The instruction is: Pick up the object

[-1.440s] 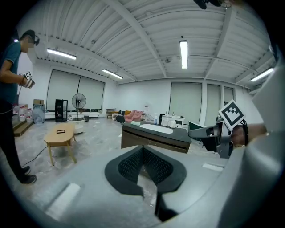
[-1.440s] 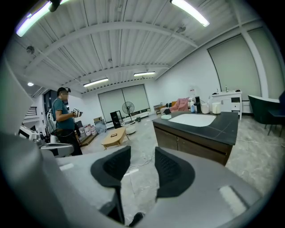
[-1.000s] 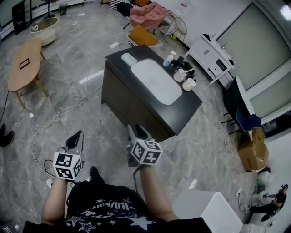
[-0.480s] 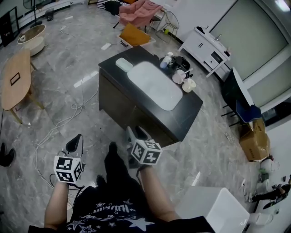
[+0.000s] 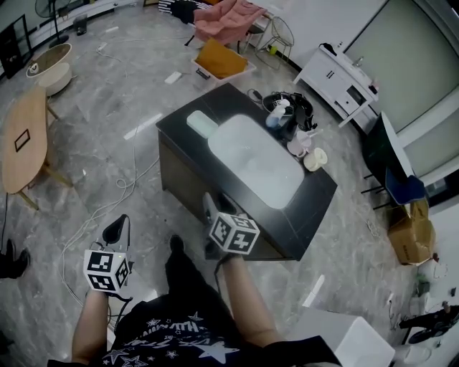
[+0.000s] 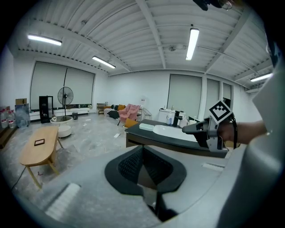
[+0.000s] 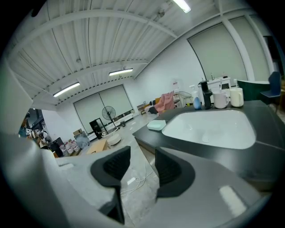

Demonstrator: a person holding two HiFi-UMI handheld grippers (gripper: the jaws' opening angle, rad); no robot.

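Note:
A dark desk (image 5: pixel 315 208) carries a white mat (image 5: pixel 254 161), a pale green box (image 5: pixel 201 125) at its far left corner, two cream cups (image 5: pixel 314 159) and a small bottle (image 5: pixel 272 118) beside a black appliance (image 5: pixel 297 107). My right gripper (image 5: pixel 214 206) hovers at the desk's near edge, open and empty; its own view shows the gap (image 7: pixel 142 156), with the green box (image 7: pixel 156 125) and mat (image 7: pixel 209 127) ahead. Lower left, over the floor, my left gripper (image 5: pixel 117 228) is shut with nothing in it (image 6: pixel 143 149). The right gripper (image 6: pixel 189 130) also shows in the left gripper view.
An oval wooden table (image 5: pixel 21 143) stands far left, with a white cable (image 5: pixel 107 208) trailing over the floor between it and the desk. Behind the desk are a yellow box (image 5: pixel 222 57), a pink-draped chair (image 5: pixel 222 18) and a white cabinet (image 5: pixel 344 68). A cardboard box (image 5: pixel 409 233) sits right.
The person has stepped closer to the desk, which now sits lower in the head view. The right gripper now reaches the desk's near edge. Both jaws look unchanged.

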